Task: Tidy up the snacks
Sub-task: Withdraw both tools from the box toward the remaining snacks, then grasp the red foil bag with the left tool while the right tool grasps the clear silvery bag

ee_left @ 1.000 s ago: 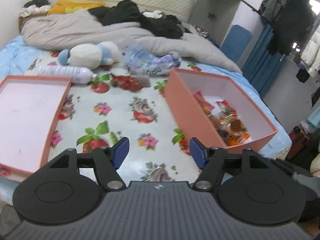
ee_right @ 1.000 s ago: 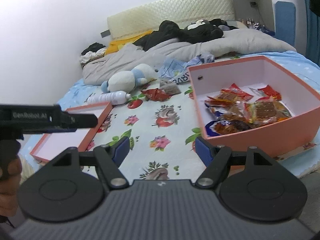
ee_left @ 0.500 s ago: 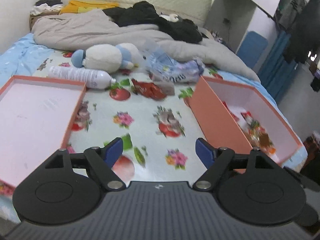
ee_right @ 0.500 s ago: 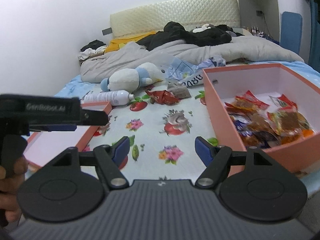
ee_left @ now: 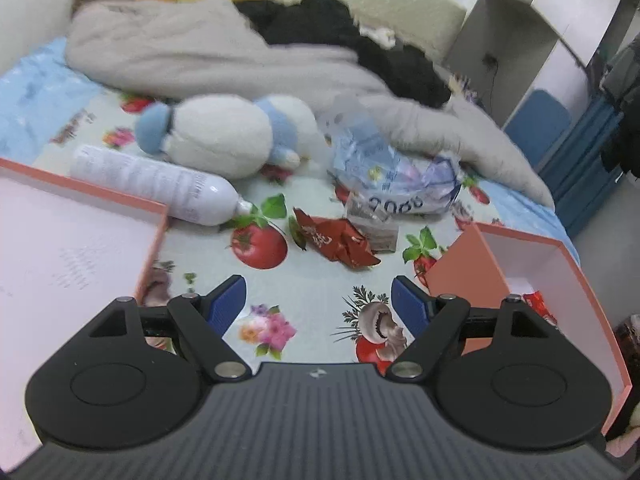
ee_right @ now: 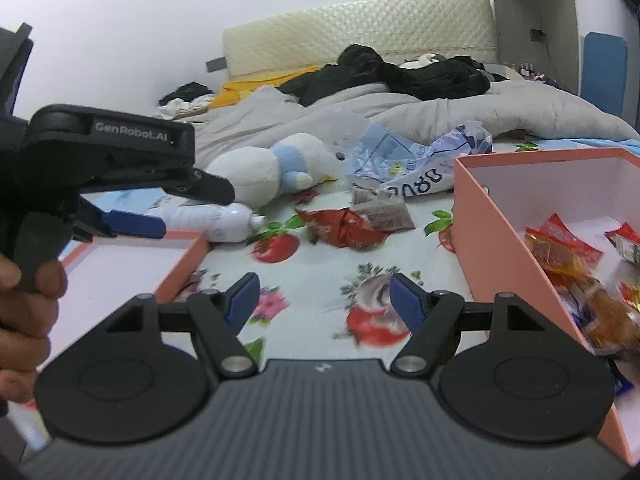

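Note:
A crumpled red snack packet (ee_left: 340,240) lies on the flowered bedsheet with a grey-brown packet (ee_left: 374,232) touching its far right side; both show in the right wrist view, the red (ee_right: 344,228) and the grey-brown (ee_right: 380,210). The salmon box (ee_right: 492,232) at right holds several orange and red snack packets (ee_right: 560,252). My left gripper (ee_left: 318,302) is open and empty, short of the red packet. My right gripper (ee_right: 320,300) is open and empty. The left gripper also shows from the side in the right wrist view (ee_right: 132,200).
The empty salmon box lid (ee_left: 80,248) lies at left. A white bottle (ee_left: 160,186), a plush toy (ee_left: 224,136) and a crumpled blue-white plastic bag (ee_left: 384,176) lie behind the packets. A grey duvet (ee_left: 224,52) and dark clothes fill the far bed.
Both grippers have moved forward over the bed toward the red packet, which now looks nearer and larger. Both stay open and empty.

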{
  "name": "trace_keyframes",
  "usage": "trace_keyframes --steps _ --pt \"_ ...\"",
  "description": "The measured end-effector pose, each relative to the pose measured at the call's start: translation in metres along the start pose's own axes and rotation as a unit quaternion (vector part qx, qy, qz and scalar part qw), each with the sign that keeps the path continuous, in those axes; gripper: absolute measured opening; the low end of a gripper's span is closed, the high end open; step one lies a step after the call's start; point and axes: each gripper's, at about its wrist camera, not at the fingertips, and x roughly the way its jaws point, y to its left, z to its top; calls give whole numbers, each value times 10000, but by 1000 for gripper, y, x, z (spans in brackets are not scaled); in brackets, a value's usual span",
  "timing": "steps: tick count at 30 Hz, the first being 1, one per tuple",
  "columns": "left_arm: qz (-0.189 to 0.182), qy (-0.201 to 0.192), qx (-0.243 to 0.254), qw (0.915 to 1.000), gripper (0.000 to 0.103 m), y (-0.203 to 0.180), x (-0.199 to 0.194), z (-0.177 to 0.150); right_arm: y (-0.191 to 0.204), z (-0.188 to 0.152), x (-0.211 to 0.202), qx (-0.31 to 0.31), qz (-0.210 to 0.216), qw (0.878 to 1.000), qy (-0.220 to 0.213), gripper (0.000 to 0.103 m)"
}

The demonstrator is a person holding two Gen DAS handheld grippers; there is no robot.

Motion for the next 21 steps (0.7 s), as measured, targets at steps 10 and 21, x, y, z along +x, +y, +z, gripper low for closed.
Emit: trace_keyframes --steps 10,21 --pt "-116 394 -913 9950 82 28 101 44 -32 48 88 474 -409 9972 400 73" --pt "-481 607 -1569 9846 82 42 155 43 -67 118 176 1023 21 9815 1619 73"
